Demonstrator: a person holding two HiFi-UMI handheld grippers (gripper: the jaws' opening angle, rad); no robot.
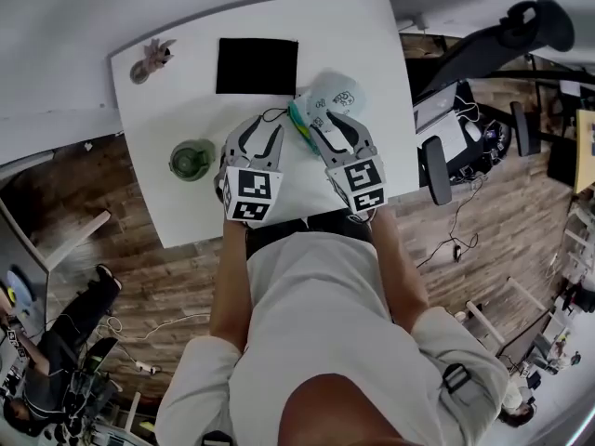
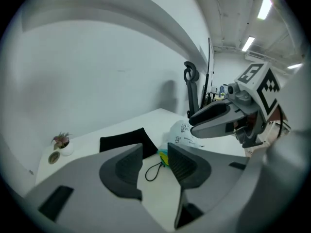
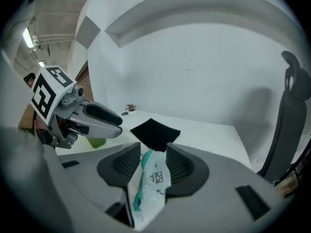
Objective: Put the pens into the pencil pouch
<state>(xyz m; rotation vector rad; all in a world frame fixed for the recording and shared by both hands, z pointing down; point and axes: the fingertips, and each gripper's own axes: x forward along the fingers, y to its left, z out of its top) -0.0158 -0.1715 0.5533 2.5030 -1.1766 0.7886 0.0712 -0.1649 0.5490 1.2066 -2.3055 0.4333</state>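
Observation:
The pencil pouch [image 1: 333,94], white with small drawings and a teal zip edge, lies on the white table [image 1: 177,110] right of its middle. My right gripper [image 1: 332,124] hovers over its near end. In the right gripper view the pouch [image 3: 156,177] shows in the gap of the right gripper [image 3: 153,161], whose pads stand apart from it, open. My left gripper [image 1: 264,130] is just left of the pouch, open and holding nothing. Beyond the left gripper [image 2: 155,159] I see a black cord loop [image 2: 153,170] and a yellow and teal bit at the pouch's end [image 2: 163,157]. No loose pen shows.
A black mat [image 1: 257,65] lies at the back of the table. A small potted plant [image 1: 153,59] stands in the far left corner and a green round object [image 1: 191,160] near the left edge. An office chair [image 1: 502,35] stands off the table's right side.

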